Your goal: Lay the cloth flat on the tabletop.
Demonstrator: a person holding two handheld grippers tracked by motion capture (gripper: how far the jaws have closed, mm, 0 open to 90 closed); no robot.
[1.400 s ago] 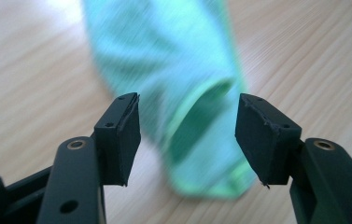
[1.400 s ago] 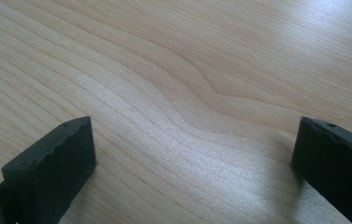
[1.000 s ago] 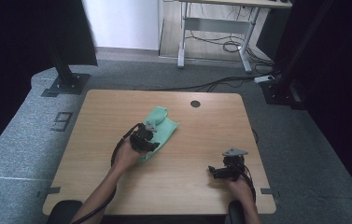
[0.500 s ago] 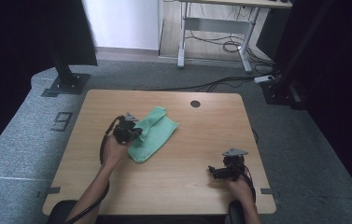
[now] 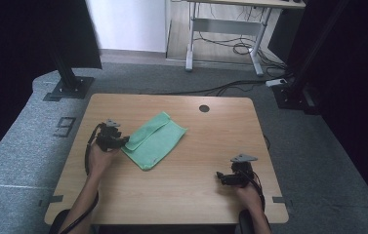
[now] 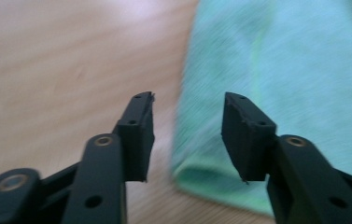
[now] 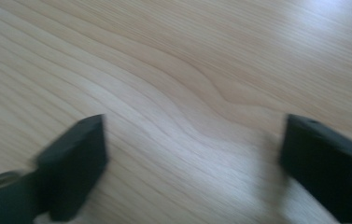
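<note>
The green cloth (image 5: 154,140), soft and limp, is lying folded on the tabletop (image 5: 181,195); grip its folded edge. The left gripper (image 6: 187,135), its jaws having just been opening, and the right gripper (image 7: 192,172), its jaws having just been closing, are both standing apart, holding nothing.

My left gripper (image 5: 115,141) is black, and so is my right gripper (image 5: 225,178), which carries a grey plate on top. The cloth (image 5: 154,140) left of centre in the high view is plain mint green. The table (image 5: 211,141) is light wood with wavy brown grain. The floor (image 5: 35,146) around it is speckled grey.
</note>
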